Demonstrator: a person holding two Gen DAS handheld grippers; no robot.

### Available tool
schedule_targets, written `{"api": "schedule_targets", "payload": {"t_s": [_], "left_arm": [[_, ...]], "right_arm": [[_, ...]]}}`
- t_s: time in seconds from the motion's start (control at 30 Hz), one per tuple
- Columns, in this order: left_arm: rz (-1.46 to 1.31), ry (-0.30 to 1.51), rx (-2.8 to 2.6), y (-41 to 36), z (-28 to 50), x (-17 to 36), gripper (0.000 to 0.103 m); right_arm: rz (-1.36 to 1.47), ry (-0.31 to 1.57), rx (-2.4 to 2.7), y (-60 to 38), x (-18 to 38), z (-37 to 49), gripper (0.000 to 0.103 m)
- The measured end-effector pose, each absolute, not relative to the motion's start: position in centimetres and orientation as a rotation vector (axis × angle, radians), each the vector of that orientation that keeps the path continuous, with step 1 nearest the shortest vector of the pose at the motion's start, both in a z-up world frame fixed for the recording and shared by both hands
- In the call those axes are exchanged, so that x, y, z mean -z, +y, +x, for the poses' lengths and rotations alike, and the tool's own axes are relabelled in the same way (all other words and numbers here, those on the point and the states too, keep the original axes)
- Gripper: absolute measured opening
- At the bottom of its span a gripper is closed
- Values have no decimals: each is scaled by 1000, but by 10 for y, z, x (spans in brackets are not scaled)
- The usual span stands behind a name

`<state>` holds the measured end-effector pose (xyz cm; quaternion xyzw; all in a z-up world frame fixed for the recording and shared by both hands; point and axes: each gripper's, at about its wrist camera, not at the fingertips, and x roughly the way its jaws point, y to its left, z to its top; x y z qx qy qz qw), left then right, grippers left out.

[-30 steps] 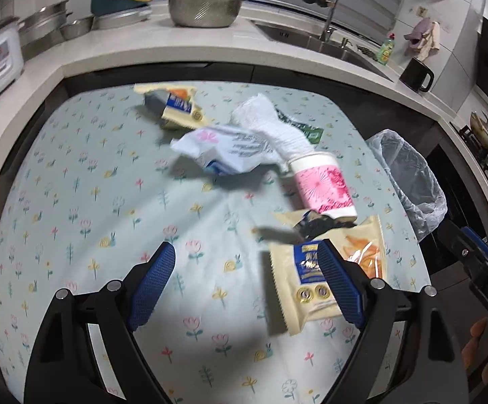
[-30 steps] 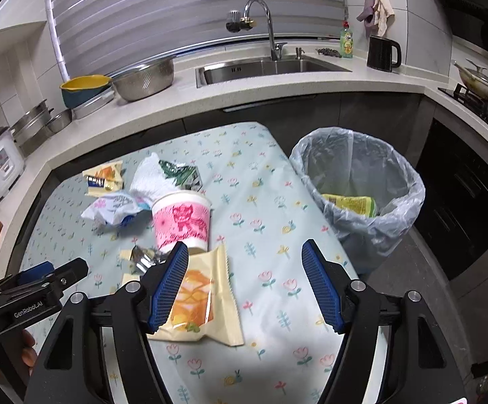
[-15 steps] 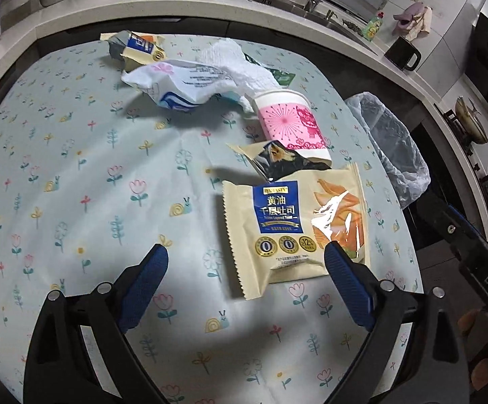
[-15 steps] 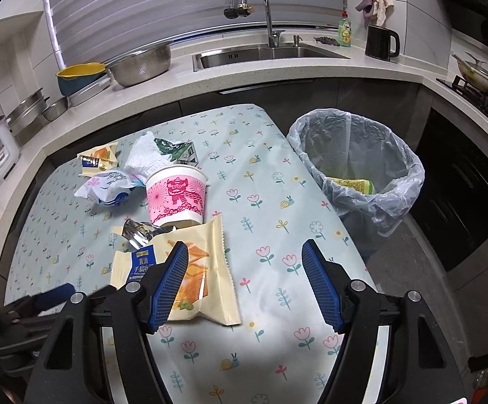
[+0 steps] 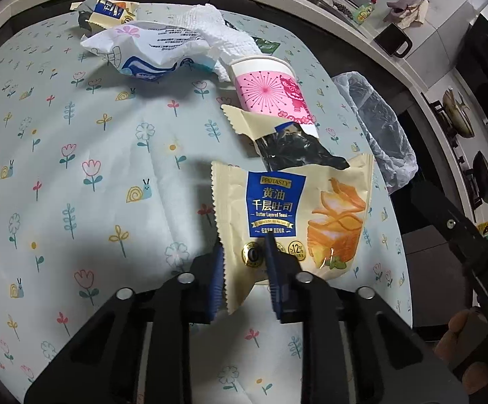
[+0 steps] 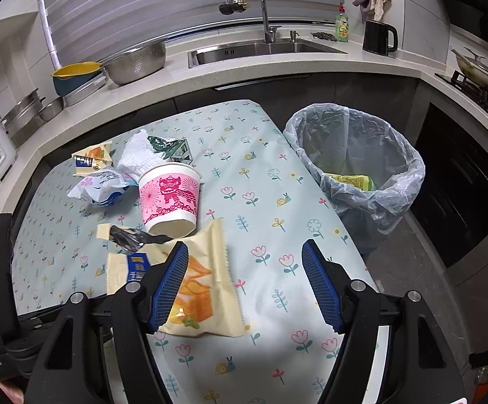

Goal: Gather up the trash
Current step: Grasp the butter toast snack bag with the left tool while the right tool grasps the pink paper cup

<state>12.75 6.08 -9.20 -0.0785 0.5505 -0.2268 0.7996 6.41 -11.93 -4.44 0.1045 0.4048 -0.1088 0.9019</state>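
One cream plastic toast wrapper with a blue label and a picture of layered toast (image 5: 291,212) lies flat on the flowered tablecloth (image 5: 75,168), just in front of the pink-and-white paper cup (image 5: 270,94) that lies on its side. The left gripper (image 5: 244,269) has its blue pads drawn narrow on the wrapper's near serrated edge, pinching that corner, which curls up off the cloth. Judged from its look, the wrapper is empty, very light, thin and slick, so it will likely flop and could slide from a shallow pinch; a hold further in on the crimped seam should be safest. A torn dark foil scrap (image 5: 294,151) lies between the wrapper and the cup, its tip overlapping the wrapper's far edge, so it may drag along. Beyond the cup sit a white crumpled paper towel (image 5: 217,33), a white-and-blue crumpled bag (image 5: 142,50) and a small yellow wrapper (image 5: 109,13). The right gripper (image 6: 245,284) hangs over the cloth on the cup's near side, spread wide and empty. Right of the cup, off the table's edge, stands the bin lined with a clear plastic bag (image 6: 398,155), well apart.
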Motion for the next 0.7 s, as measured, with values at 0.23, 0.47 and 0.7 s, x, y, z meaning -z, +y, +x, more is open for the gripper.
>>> {"api": "schedule_targets", "payload": {"t_s": [0.23,0.47,0.7], "left_arm": [[-201,1106,435,89,125,67,8],[-222,1001,334,126,139,34,8],[-280,915,300,152,151,0,6]], "right_arm": [[205,832,207,-109,42,70,67],[195,834,182,-96,44,89,67],[209,861,149,-88,56,118,67]]}}
